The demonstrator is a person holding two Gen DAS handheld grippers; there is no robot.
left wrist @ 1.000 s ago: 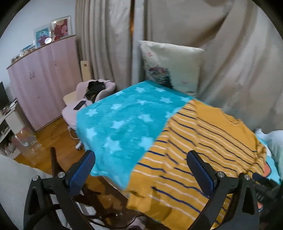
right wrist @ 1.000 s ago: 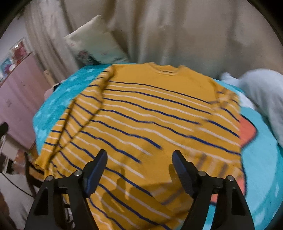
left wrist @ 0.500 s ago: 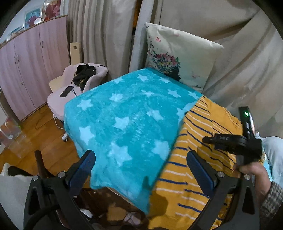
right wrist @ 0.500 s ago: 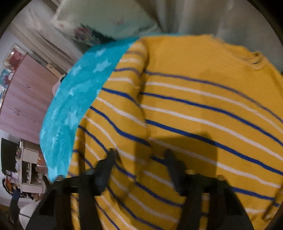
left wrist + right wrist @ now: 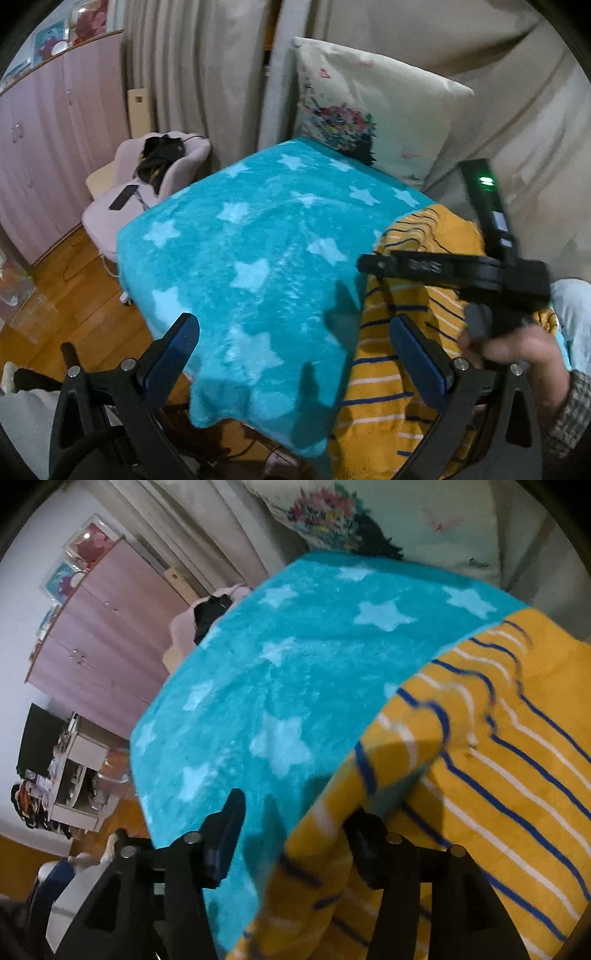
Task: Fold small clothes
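My left claw (image 5: 295, 350) sits at the bottom of its own view, its two blue-padded fingers (image 5: 171, 350) spread wide apart with nothing between them, only the turquoise star blanket (image 5: 251, 258) below. That blanket covers the middle of both pictures. The task's garment, a yellow sweater with blue and white stripes (image 5: 517, 775), lies on the blanket at the right side of each frame; in the left view it runs from centre right down to the lower edge, where it hangs over the blanket's near border.

My right claw (image 5: 295, 834) fills the bottom of its own view, and its fingers are spreading at this moment. The sweater's left edge is lifted into a raised fold that drapes over the right finger (image 5: 369, 845) in the lower centre; the left finger (image 5: 229, 830) stands apart from the cloth, over the blanket. The picture is blurred there, so I cannot say how much cloth lies inside the gap, but the two pads are not pressing on it together. In the left view the same tool shows at the right as a long black body with a green light, gripped by my right hand (image 5: 517, 350) with a checked cuff at the wrist.

A floral pillow (image 5: 369, 110) leans against beige curtains (image 5: 192, 74) at the top. A pale pink chair (image 5: 147, 184) stands at the upper left, before a lilac wardrobe (image 5: 44, 147).
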